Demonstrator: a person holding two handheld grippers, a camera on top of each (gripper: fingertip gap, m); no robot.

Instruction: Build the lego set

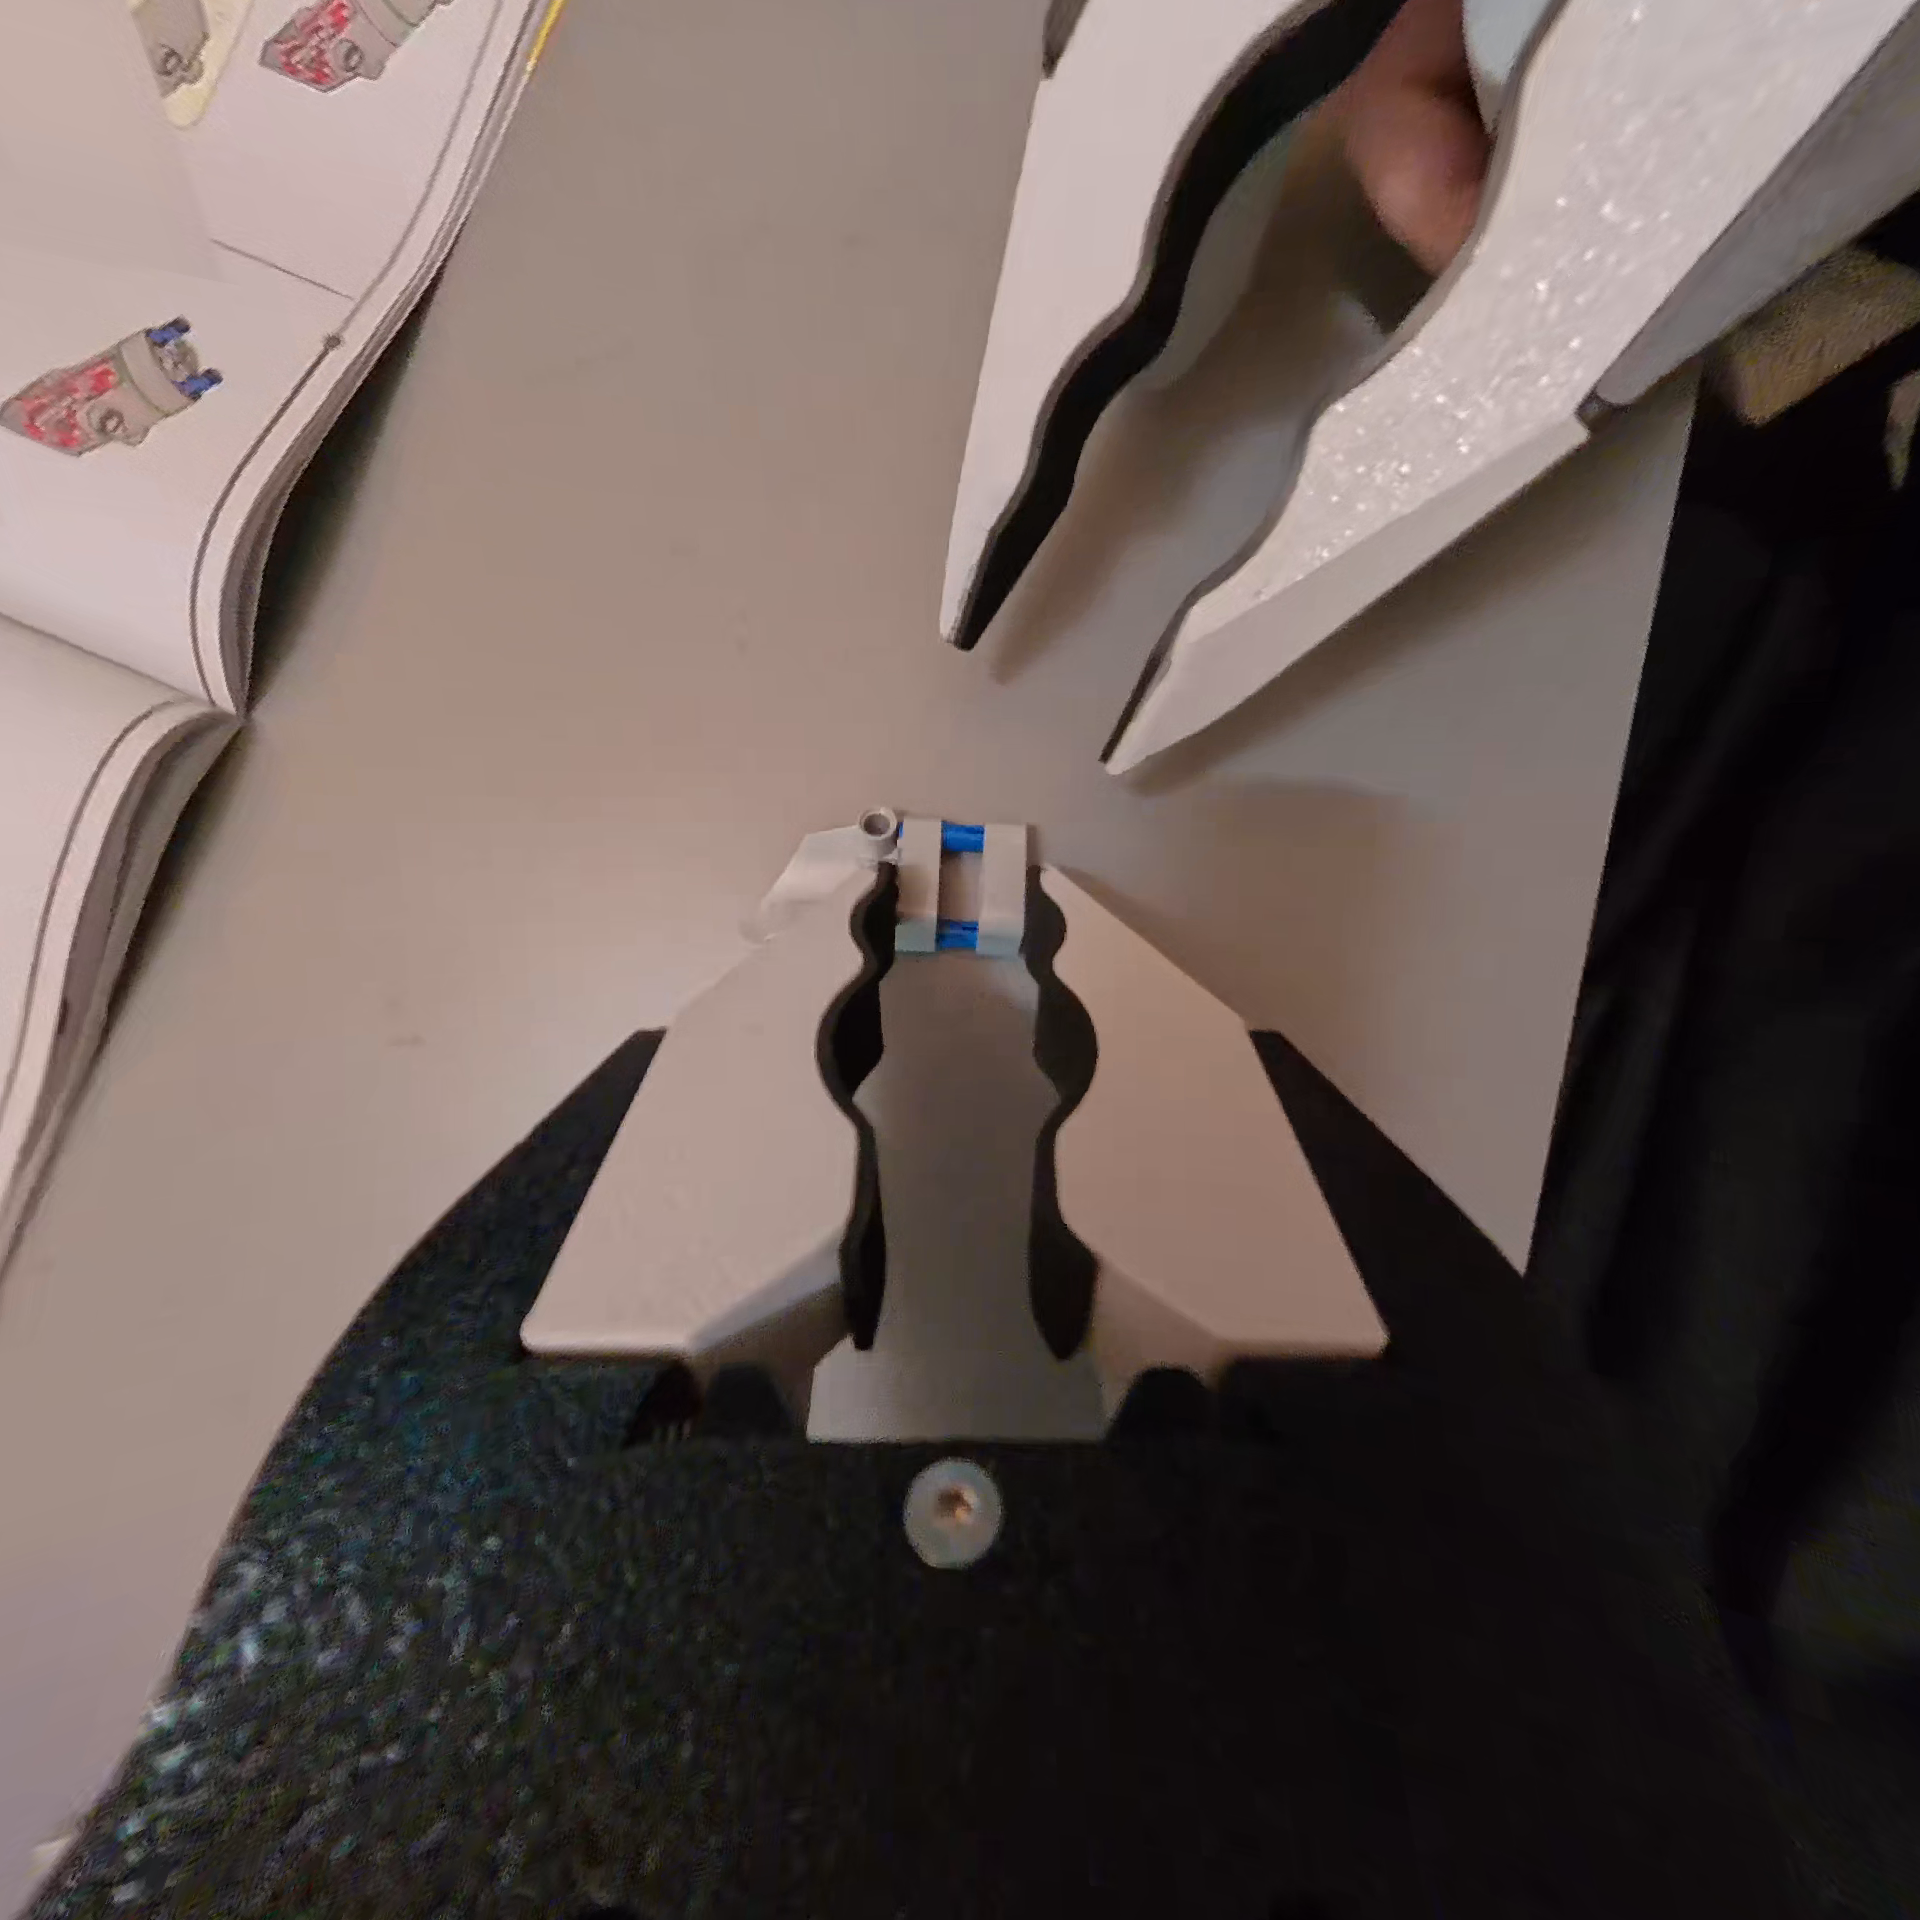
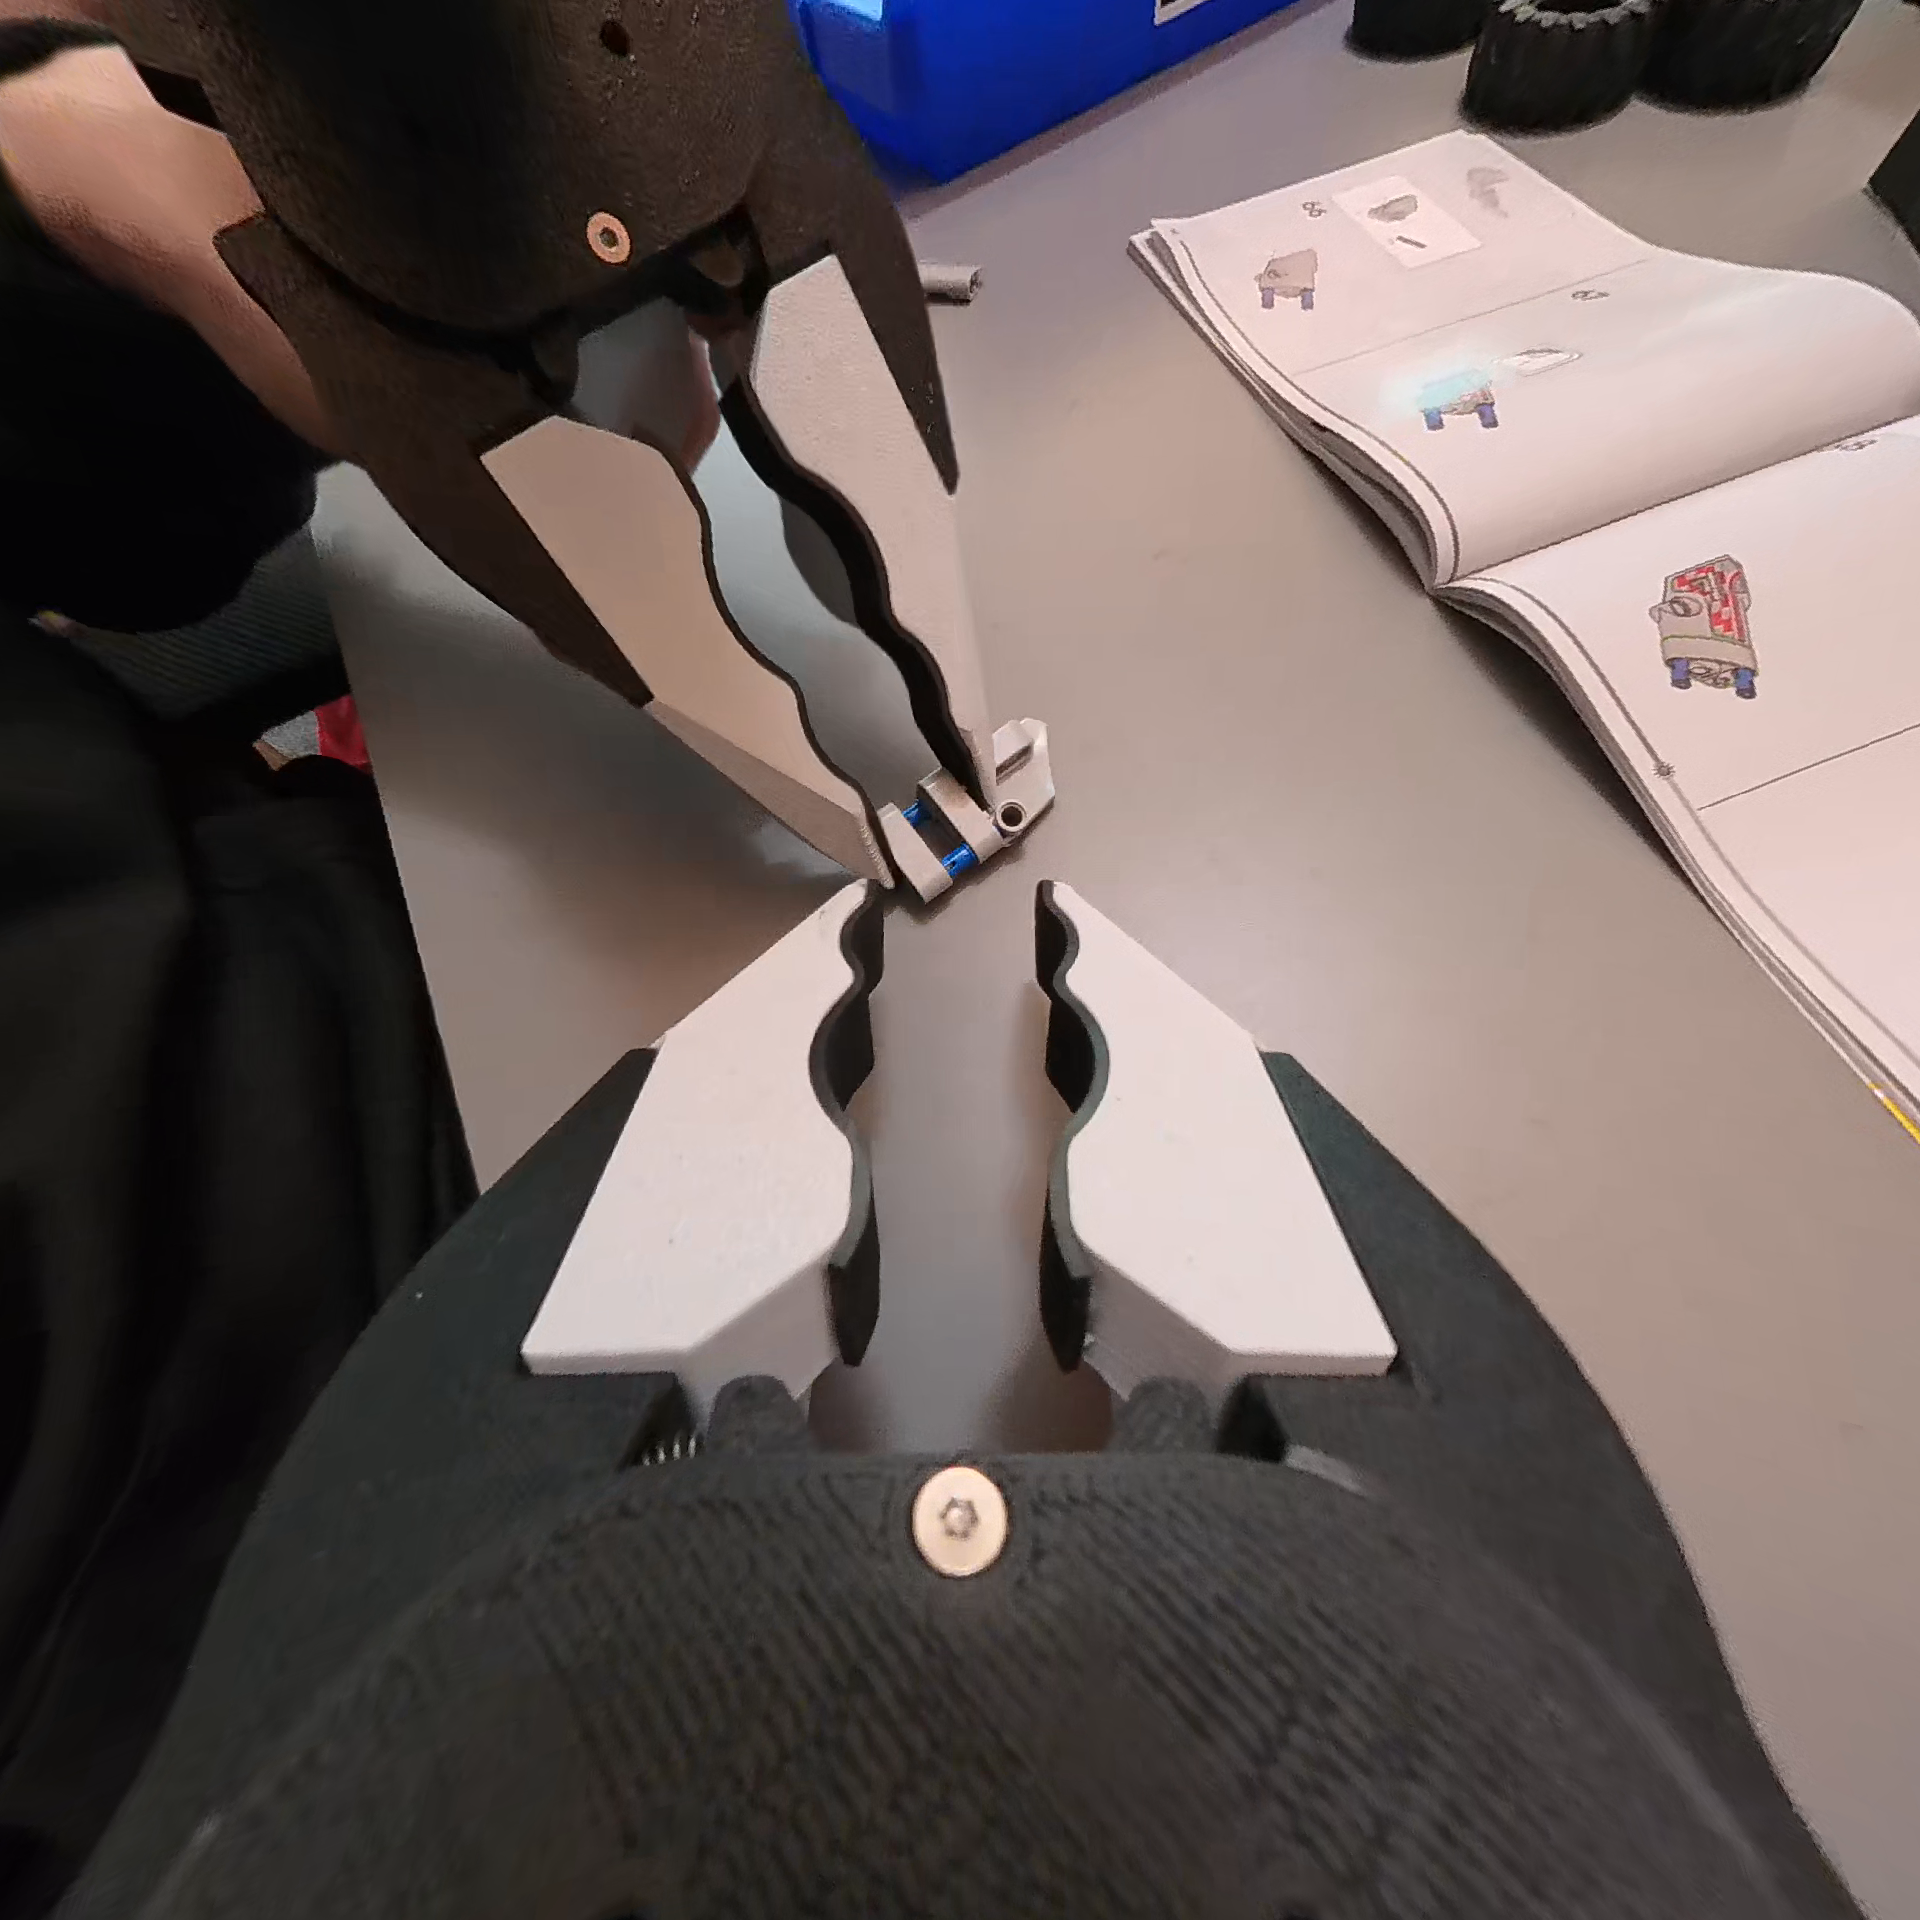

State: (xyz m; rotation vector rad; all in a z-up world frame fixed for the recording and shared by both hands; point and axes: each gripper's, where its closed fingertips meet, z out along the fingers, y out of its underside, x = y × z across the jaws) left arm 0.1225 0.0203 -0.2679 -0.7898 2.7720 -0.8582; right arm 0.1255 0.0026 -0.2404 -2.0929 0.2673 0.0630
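Observation:
A small grey lego assembly (image 1: 961,883) with blue pins rests on the grey table (image 1: 623,623). My left gripper (image 1: 961,896) is shut on it, one finger on each side. In the right wrist view the assembly (image 2: 1023,800) has a round pin hole and a grey sloped part sticking out past the left gripper (image 2: 928,836). My right gripper (image 2: 956,896) is open and empty, its tips just short of the assembly. In the left wrist view it (image 1: 1039,698) hangs above and beyond the assembly.
An open instruction booklet (image 2: 1558,468) lies on the table, at the left in the left wrist view (image 1: 156,416). A blue bin (image 2: 987,83), black tyres (image 2: 1558,62) and a small dark piece (image 2: 954,283) lie farther off. The table edge (image 1: 1600,831) runs close by. Both grippers' tips are close together, under 4 cm apart.

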